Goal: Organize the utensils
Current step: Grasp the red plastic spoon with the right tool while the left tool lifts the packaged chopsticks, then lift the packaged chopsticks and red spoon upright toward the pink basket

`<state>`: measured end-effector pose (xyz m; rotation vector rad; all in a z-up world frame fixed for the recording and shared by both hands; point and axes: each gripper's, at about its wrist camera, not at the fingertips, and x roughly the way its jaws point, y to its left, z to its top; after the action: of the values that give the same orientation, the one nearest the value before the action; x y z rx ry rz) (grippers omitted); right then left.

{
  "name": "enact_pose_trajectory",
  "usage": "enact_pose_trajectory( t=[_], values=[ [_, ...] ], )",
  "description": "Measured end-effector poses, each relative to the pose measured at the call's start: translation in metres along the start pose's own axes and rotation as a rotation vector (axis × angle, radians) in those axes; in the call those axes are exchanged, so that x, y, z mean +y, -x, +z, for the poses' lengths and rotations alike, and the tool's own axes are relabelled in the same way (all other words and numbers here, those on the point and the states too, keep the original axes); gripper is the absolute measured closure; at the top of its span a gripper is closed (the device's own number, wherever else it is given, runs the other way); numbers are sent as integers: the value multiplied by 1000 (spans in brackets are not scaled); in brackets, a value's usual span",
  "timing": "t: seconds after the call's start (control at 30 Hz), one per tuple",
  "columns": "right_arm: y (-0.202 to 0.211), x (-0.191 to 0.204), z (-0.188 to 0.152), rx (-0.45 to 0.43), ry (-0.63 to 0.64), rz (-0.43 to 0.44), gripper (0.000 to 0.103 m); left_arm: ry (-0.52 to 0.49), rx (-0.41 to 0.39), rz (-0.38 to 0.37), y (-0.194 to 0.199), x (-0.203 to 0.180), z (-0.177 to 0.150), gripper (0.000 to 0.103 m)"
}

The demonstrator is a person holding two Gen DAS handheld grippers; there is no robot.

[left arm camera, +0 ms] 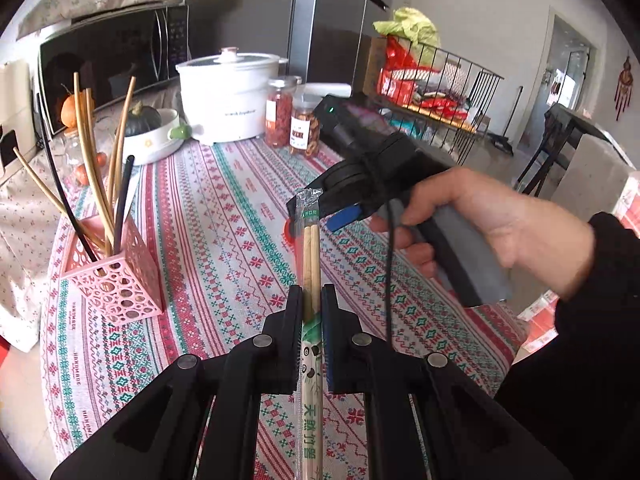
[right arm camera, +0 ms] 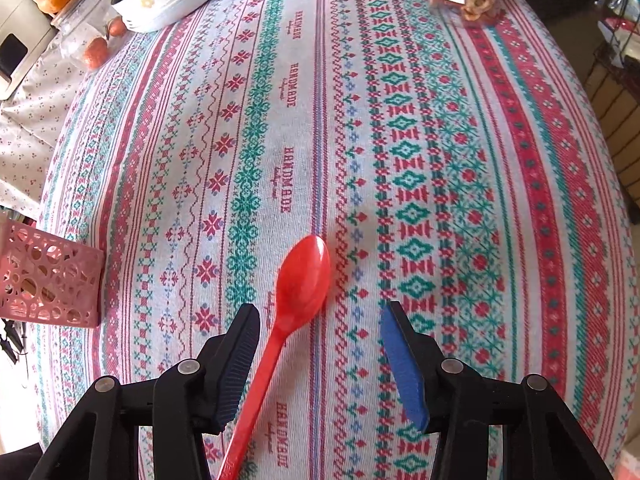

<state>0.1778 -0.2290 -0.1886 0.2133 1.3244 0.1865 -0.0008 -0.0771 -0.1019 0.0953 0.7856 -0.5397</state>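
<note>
My left gripper (left arm camera: 312,300) is shut on a wrapped pair of bamboo chopsticks (left arm camera: 310,264), held above the patterned tablecloth with the torn wrapper end pointing away. A pink perforated utensil holder (left arm camera: 114,276) with several chopsticks and straws stands to the left; it also shows in the right wrist view (right arm camera: 48,280). My right gripper (right arm camera: 320,316) is open, low over the table, with a red plastic spoon (right arm camera: 296,292) lying between its fingers, nearer the left finger (right arm camera: 240,356). In the left wrist view the right gripper (left arm camera: 320,216) is beyond the chopsticks.
A white electric pot (left arm camera: 228,96), two jars of dried food (left arm camera: 292,120), a white dish with a squash (left arm camera: 154,136) and a microwave (left arm camera: 108,64) stand at the back. A wire basket (left arm camera: 432,92) is at the right.
</note>
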Motion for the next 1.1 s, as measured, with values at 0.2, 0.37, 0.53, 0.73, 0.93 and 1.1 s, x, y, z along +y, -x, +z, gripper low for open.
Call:
enact_pose_trajectory(
  t=[0.2, 0.37, 0.53, 0.73, 0.93, 1.1],
  values=[
    [-15, 9, 13, -5, 39, -39, 65, -1, -110, -30, 29, 1, 3, 94],
    [-19, 21, 13, -13, 112, -113, 96, -7, -151, 1, 36, 9, 4, 94],
    [0, 23, 5, -97, 107, -119, 100, 36, -219, 22, 47, 24, 15, 94],
    [68, 34, -9, -303, 136, -109, 100, 124, -415, 74, 89, 63, 43, 94],
    [119, 56, -16, -485, 131, -47, 100, 169, -613, 121, 105, 100, 61, 94],
    [149, 75, -17, -625, 130, 1, 100, 221, -678, 216, 94, 134, 73, 94]
  ],
)
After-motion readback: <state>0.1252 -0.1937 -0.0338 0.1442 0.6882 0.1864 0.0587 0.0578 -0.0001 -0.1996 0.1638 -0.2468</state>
